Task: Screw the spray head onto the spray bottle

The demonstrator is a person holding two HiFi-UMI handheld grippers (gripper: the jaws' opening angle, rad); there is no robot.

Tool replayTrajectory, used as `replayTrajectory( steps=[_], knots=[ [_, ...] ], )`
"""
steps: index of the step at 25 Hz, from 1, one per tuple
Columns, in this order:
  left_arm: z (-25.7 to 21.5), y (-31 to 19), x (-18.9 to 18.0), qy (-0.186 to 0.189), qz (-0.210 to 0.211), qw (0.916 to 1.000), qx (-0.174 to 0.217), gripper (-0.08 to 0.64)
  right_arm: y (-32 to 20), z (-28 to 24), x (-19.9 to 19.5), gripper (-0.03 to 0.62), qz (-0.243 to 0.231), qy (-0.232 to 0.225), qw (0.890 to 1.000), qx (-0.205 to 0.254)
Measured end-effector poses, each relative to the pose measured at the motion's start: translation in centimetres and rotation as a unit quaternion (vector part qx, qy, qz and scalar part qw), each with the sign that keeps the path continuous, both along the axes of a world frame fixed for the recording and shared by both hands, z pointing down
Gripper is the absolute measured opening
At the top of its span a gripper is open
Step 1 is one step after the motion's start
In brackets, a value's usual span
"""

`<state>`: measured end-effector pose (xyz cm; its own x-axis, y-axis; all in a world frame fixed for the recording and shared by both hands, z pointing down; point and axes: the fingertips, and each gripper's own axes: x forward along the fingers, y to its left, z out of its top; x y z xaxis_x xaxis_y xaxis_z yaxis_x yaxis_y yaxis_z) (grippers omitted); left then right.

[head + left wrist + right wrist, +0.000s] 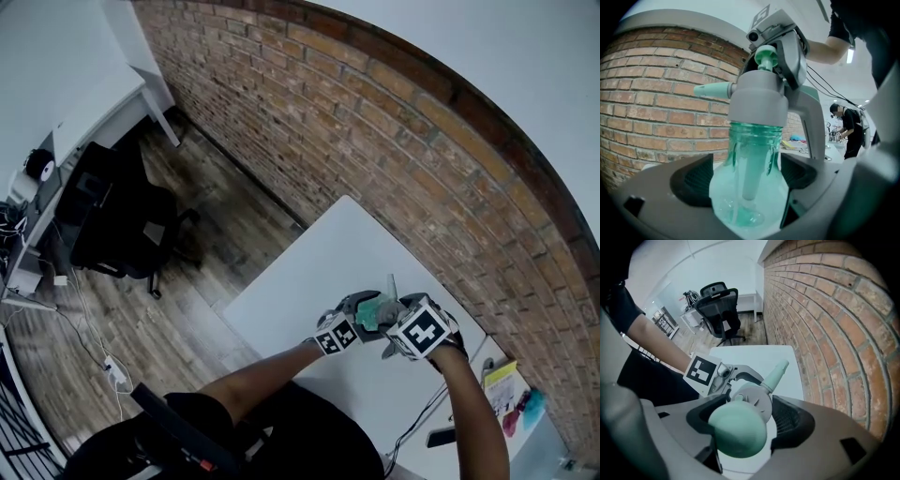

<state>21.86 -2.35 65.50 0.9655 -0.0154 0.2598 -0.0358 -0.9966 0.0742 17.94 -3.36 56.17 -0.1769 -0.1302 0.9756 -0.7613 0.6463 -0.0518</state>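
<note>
A translucent green spray bottle point(750, 183) stands upright between the pads of my left gripper point(747, 190), which is shut on its round belly. On its neck sits the grey spray head point(761, 98), with a green nozzle point(712, 89) pointing left and a green knob on top. My right gripper point(743, 423) comes down from above and is shut on the spray head point(754, 401), with the knob point(736, 430) between its pads. In the head view both grippers meet over the white table point(319, 272): the left gripper point(367, 314) and the right gripper point(392, 324) around the bottle point(377, 309).
A brick wall point(375, 141) runs along the table's far side. A black office chair point(117, 220) and a white desk point(84, 103) stand on the wooden floor at the left. A cable, a phone point(441, 436) and yellow papers point(502, 384) lie at the table's right end.
</note>
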Motion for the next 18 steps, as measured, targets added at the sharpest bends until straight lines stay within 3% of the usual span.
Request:
replayTrajectory(
  steps=[4, 10, 12, 16, 18],
  knots=[
    [-0.1, 0.0, 0.1, -0.004, 0.012, 0.9999, -0.001, 0.438, 0.0, -2.0, -0.9, 0.296, -0.038, -0.029, 0.998, 0.035],
    [0.1, 0.0, -0.1, -0.006, 0.015, 0.9999, -0.003, 0.437, 1.1, -5.7, -1.0, 0.295, -0.171, -0.017, 0.983, 0.070],
    [0.1, 0.0, -0.1, -0.005, 0.014, 0.9999, -0.003, 0.438, 1.6, -6.5, -0.7, 0.295, -0.242, -0.002, 0.967, 0.076],
    [0.3, -0.1, 0.0, -0.005, 0.013, 0.9999, -0.004, 0.438, 2.7, -6.4, -0.1, 0.295, -0.373, 0.034, 0.925, 0.070],
    [0.2, 0.0, 0.0, -0.004, 0.012, 0.9999, -0.005, 0.437, 2.8, -5.6, 0.6, 0.295, -0.445, 0.085, 0.889, 0.072]
  ],
)
